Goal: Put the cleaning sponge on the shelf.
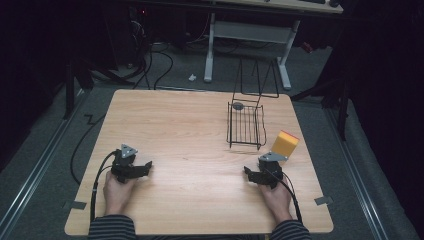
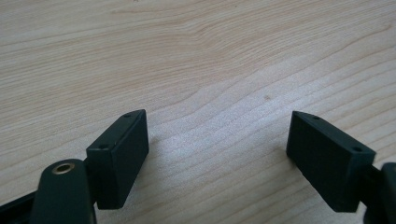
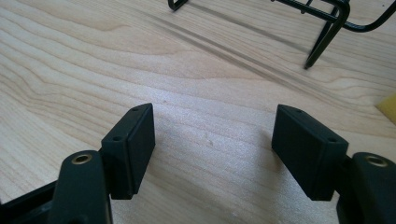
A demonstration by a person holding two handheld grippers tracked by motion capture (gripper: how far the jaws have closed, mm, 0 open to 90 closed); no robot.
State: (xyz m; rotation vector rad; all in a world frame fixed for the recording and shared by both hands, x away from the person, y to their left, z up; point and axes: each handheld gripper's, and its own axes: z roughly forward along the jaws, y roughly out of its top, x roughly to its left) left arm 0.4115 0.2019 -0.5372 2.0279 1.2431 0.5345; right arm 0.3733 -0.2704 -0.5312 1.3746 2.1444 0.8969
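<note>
My left gripper [image 1: 146, 166] rests low over the front left of the wooden table [image 1: 170, 125], held by a hand with a striped sleeve. In the left gripper view its jaws stand wide apart over bare wood, left gripper [image 2: 217, 135] open with nothing between them. My right gripper [image 1: 248, 172] sits at the front right, just in front of a yellow sponge with an orange top [image 1: 285, 143]. The right gripper [image 3: 214, 128] is open too, bare wood between its jaws. A black wire basket [image 1: 246, 124] stands behind it; its feet [image 3: 322, 39] and the sponge's corner [image 3: 388, 107] show ahead.
A small grey round object [image 1: 238, 106] lies in the basket's far corner. A black wire frame [image 1: 257, 77] stands upright behind the basket. Beyond the table are a white desk frame [image 1: 250, 45] and cables on the floor. Open wood spans the table's middle and left.
</note>
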